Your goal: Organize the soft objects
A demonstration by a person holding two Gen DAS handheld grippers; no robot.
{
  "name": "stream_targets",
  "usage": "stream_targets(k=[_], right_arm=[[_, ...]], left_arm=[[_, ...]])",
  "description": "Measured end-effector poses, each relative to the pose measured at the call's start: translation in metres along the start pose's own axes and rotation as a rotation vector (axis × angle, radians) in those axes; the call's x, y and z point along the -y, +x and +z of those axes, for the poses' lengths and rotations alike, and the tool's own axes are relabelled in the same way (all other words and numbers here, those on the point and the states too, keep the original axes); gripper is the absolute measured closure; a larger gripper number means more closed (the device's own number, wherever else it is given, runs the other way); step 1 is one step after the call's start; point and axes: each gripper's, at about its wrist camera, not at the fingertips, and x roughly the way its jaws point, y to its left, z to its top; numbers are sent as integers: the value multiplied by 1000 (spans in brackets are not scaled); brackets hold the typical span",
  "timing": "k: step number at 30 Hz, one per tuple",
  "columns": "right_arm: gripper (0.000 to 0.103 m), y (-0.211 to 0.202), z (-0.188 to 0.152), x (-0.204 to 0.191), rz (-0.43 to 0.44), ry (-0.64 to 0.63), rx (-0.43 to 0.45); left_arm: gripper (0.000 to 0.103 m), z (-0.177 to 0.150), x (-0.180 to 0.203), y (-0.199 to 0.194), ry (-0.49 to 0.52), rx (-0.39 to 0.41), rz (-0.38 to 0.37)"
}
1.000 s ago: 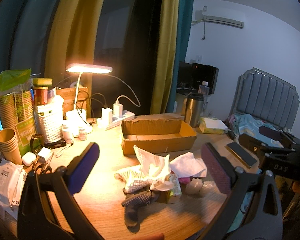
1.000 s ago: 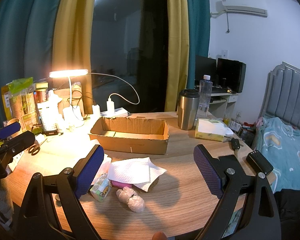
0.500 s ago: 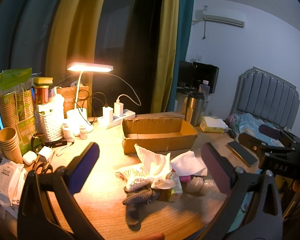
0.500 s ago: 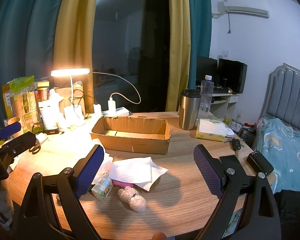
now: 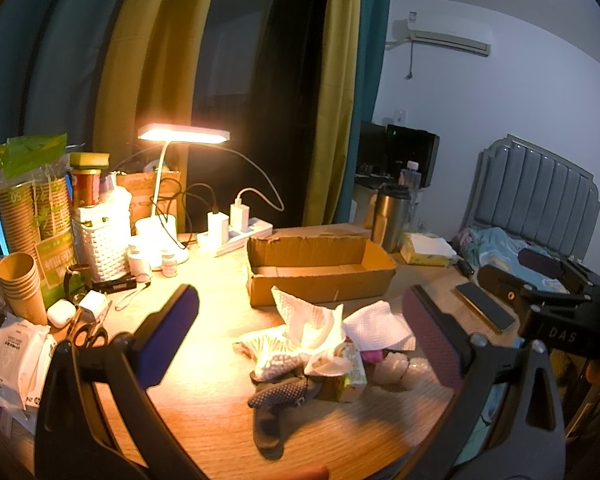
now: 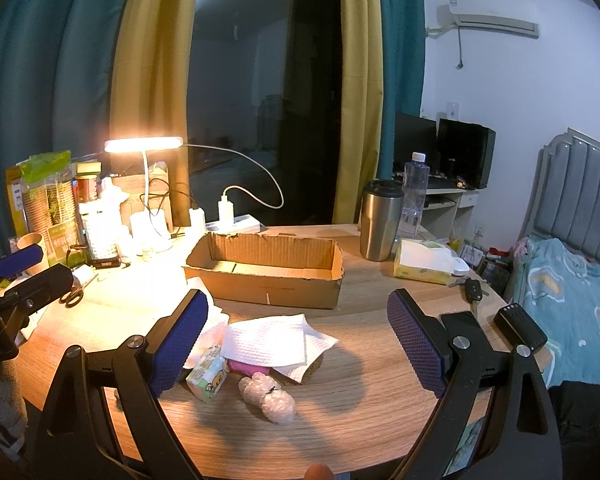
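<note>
A pile of soft things lies on the round wooden table: a white paper towel, a crumpled white cloth, a dark grey sock, a small tissue pack, a bubble-wrap roll and a pink item. An open, empty cardboard box stands behind the pile; it also shows in the left wrist view. My left gripper is open above the pile's left side. My right gripper is open above its right side. Both are empty.
A lit desk lamp, a white basket, paper cups, scissors and a power strip crowd the left. A steel tumbler, tissue box, keys and a phone sit right. A bed stands beyond.
Both grippers have drifted slightly, so the pile and box sit a little differently in view. Nothing was grasped or moved on the table.
</note>
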Motion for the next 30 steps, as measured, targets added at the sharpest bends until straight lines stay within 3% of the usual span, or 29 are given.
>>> stream_targets(k=[19, 30], right_arm=[[9, 3, -4, -3, 2, -1, -8], [9, 20, -15, -3, 9, 3, -59]], left_arm=[[1, -4, -4, -1, -3, -5, 1], [1, -14, -10, 15, -9, -57, 22]])
